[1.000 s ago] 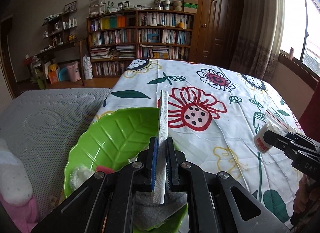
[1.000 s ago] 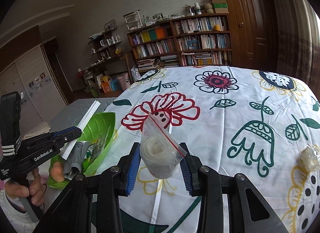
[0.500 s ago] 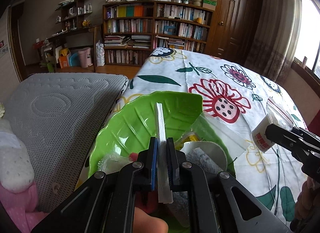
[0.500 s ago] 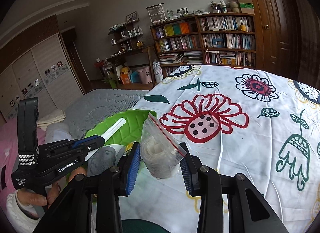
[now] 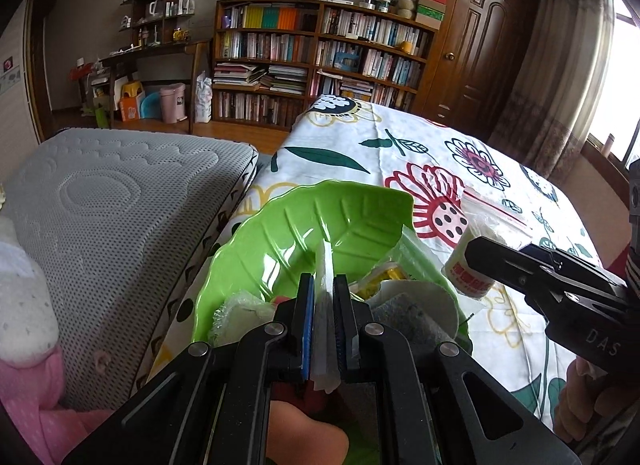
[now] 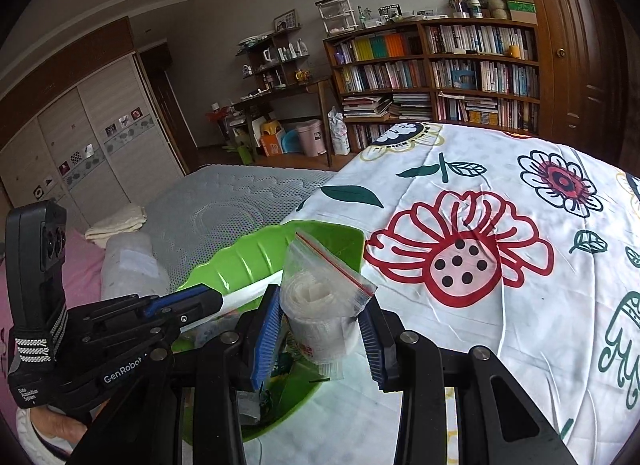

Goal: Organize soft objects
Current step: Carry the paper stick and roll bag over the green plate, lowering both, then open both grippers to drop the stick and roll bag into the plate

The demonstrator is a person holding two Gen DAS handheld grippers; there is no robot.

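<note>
A green leaf-shaped tray [image 5: 320,221] lies on the flowered sheet's left edge; it also shows in the right wrist view [image 6: 256,257]. It holds several soft items, among them a grey cloth [image 5: 408,317] and a white scrubber [image 5: 240,313]. My left gripper [image 5: 325,289] is shut on a thin white foam strip [image 5: 326,261], held over the tray. My right gripper [image 6: 320,325] is shut on a clear zip bag [image 6: 324,297] holding a white roll, at the tray's right rim; the bag also shows in the left wrist view [image 5: 480,237].
A grey mattress [image 5: 112,201] borders the tray on the left, with pink and white bedding [image 5: 24,325] at its near end. The flowered sheet [image 6: 500,233] stretches right. Bookshelves [image 5: 320,61] and a wooden door [image 5: 480,49] stand at the back.
Both grippers moved left, toward the tray. The foam strip now hangs over the tray's middle and the zip bag has reached the tray's right rim.
</note>
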